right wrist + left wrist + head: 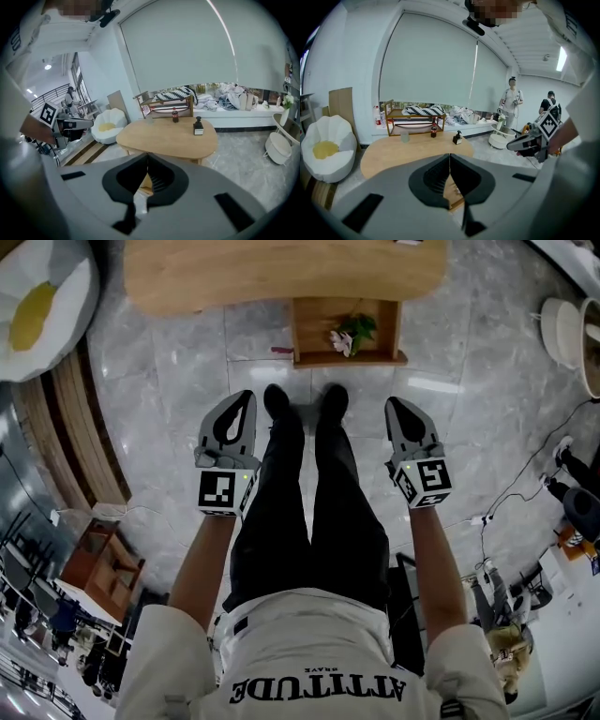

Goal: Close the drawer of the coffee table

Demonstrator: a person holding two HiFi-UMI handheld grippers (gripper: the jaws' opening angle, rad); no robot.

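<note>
Head view | rounded wooden coffee table (281, 273) | boxy wooden drawer (352, 359) open

Bright even daylight, floor glare (soft), fisheye edges, dark corners

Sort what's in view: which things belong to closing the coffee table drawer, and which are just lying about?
For the job: coffee table; its open drawer; left gripper and right gripper, both shut and empty.

Lying about: flower sprig in the drawer; bottle and small dark dispenser on the tabletop; egg-shaped cushion seat; white tub.
</note>
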